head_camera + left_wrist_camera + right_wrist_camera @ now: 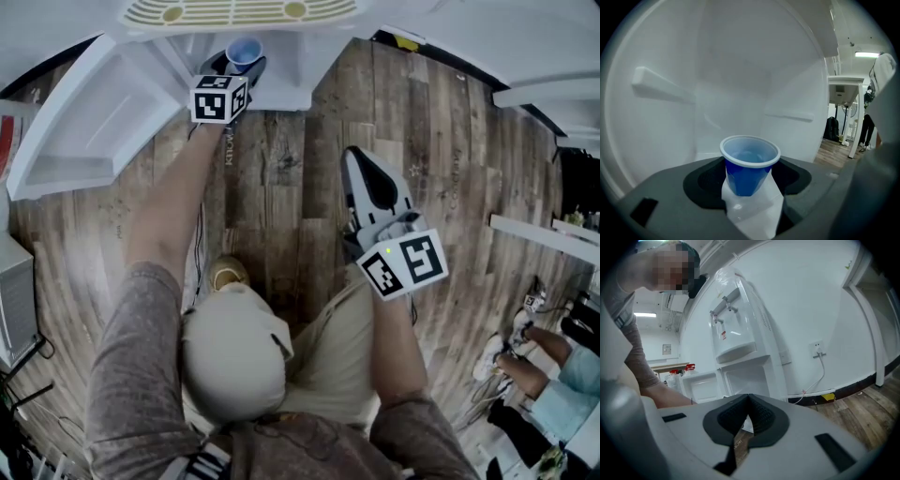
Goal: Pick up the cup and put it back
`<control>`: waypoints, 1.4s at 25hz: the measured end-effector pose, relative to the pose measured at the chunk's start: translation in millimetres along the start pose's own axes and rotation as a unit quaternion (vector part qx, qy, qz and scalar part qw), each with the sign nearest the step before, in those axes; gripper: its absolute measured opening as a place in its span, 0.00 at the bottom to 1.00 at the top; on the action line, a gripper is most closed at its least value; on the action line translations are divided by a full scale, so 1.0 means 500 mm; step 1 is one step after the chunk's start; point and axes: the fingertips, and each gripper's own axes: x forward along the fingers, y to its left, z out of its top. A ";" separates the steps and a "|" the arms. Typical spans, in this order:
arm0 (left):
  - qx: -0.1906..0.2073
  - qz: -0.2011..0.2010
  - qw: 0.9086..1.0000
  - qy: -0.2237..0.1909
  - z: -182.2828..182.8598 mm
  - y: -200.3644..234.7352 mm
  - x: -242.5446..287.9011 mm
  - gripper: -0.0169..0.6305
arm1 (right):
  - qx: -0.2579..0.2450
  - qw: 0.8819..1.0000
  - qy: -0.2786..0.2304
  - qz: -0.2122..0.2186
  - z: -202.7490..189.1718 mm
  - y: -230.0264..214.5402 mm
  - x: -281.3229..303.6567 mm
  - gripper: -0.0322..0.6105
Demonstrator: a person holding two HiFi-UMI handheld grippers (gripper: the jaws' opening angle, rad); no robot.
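Observation:
A blue plastic cup with a white rim [244, 50] [749, 164] stands upright between the jaws of my left gripper [242, 64] [749, 177], which is shut on its sides. Cup and gripper are inside the open lower compartment [740, 70] of a white water dispenser [291, 89], a little above its white floor. My right gripper [355, 156] [749, 397] hangs over the wooden floor to the right, apart from the cabinet. It is shut, its tips meet, and it holds nothing.
The compartment's white door [84, 122] stands open to the left. The dispenser body with its taps [733, 329] stands against a white wall that has a socket and cable [818, 350]. Another person sits on the floor [534, 375] at lower right. A white table [851, 93] stands further off.

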 end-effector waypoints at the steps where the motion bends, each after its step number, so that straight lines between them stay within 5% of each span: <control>1: 0.002 0.002 1.000 0.000 -0.002 0.001 0.001 0.49 | -0.005 1.000 0.002 0.001 -0.001 0.002 0.000 0.05; 23: 0.020 0.018 0.999 0.019 -0.038 -0.008 0.009 0.55 | -0.001 1.000 0.009 -0.004 -0.014 -0.020 -0.009 0.05; 35: -0.004 0.022 1.000 0.019 0.003 -0.029 -0.113 0.55 | -0.021 0.999 0.026 -0.016 -0.049 -0.047 0.002 0.05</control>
